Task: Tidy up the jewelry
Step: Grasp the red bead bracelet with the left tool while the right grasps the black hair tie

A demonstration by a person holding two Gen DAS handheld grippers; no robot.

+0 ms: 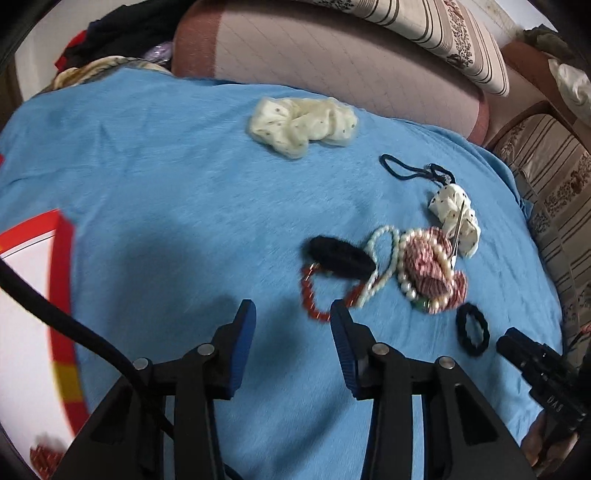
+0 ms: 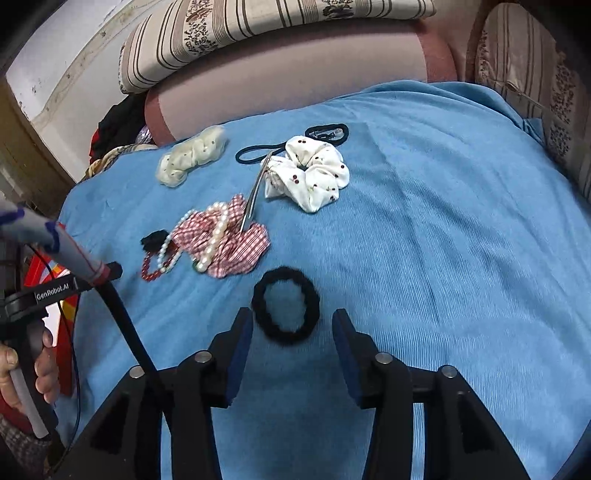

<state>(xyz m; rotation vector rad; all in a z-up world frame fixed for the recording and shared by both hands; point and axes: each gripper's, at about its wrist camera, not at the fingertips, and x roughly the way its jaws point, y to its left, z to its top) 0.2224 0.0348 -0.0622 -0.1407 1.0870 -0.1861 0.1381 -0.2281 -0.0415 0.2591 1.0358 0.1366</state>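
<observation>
Jewelry and hair ties lie on a blue cloth (image 1: 166, 184). A red bead bracelet (image 1: 314, 295), pearl strands (image 1: 384, 254), a red checked scrunchie (image 1: 428, 266) and a black fuzzy tie (image 1: 338, 256) form a pile. My left gripper (image 1: 293, 314) is open and empty, just short of the red bracelet. In the right wrist view, a black fuzzy ring tie (image 2: 286, 308) lies just ahead of my open, empty right gripper (image 2: 291, 325). The pile (image 2: 218, 240) is further left. A metal clip (image 2: 253, 195) rests on the checked scrunchie.
A cream scrunchie (image 1: 303, 123), thin black elastics (image 1: 410, 170) and a white cherry-print scrunchie (image 2: 310, 173) lie farther back. A red-rimmed box (image 1: 61, 295) sits at the left. Striped pillows (image 2: 258, 22) and a pink bolster (image 1: 332, 55) border the far edge.
</observation>
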